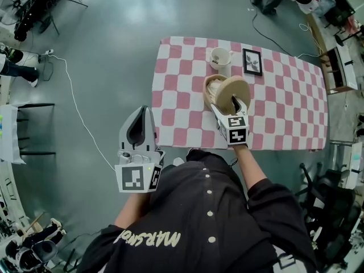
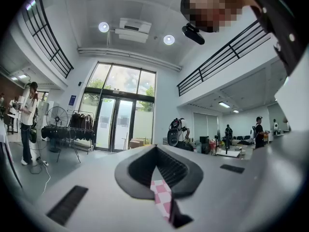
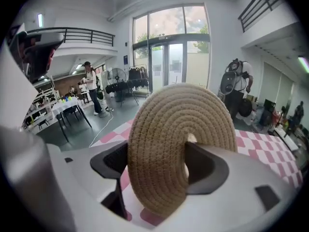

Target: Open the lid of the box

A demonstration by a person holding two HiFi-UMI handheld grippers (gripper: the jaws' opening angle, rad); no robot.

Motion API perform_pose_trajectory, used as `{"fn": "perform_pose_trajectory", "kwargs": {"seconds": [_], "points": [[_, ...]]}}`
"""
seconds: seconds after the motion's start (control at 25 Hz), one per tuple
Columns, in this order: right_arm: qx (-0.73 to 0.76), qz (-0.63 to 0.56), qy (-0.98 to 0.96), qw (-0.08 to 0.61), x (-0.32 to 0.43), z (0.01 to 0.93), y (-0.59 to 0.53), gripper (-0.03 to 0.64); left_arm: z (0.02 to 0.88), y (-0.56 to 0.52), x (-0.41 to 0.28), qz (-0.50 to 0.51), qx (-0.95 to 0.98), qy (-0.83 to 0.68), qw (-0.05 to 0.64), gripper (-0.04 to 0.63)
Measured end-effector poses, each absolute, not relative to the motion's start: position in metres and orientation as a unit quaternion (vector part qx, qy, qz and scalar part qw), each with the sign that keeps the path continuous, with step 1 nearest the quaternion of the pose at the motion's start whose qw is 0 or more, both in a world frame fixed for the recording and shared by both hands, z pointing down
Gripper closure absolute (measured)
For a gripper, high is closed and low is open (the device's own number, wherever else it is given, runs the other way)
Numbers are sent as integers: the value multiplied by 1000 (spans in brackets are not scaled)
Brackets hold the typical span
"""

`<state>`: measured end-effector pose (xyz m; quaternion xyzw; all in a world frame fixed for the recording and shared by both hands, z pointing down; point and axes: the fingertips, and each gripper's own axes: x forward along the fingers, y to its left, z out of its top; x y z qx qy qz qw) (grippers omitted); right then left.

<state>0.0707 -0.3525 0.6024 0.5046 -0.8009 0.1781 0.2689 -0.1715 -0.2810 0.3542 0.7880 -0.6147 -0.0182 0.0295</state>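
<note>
A round woven box (image 1: 210, 93) stands on the pink-and-white checked table (image 1: 284, 107). Its coiled-rope lid (image 1: 235, 89) is lifted off and tilted up on edge over the box's right side. My right gripper (image 1: 234, 102) is shut on the lid. In the right gripper view the lid (image 3: 178, 124) stands upright between the two jaws of the right gripper (image 3: 159, 153), with its centre knob against the right jaw. My left gripper (image 1: 148, 110) hangs off the table's left front corner, over the floor, holding nothing. In its own view the left gripper (image 2: 157, 151) has its jaws together.
A white mug (image 1: 220, 56) and a small black picture frame (image 1: 252, 61) stand behind the box. A cable (image 1: 79, 112) runs over the grey floor at the left. Racks, tables and people stand around the hall.
</note>
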Motion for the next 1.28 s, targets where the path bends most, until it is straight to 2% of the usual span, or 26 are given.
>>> {"fn": "perform_pose_trajectory", "kwargs": {"seconds": [0.52,1.28], "points": [[539,94,-823,150,93,506,-342,255,348,-282,-166,-28,794,-607,21,588],[550,-23,-835,13,102,335,-322,255,325,-292,-186,-47,780,-624,-11,588]]}}
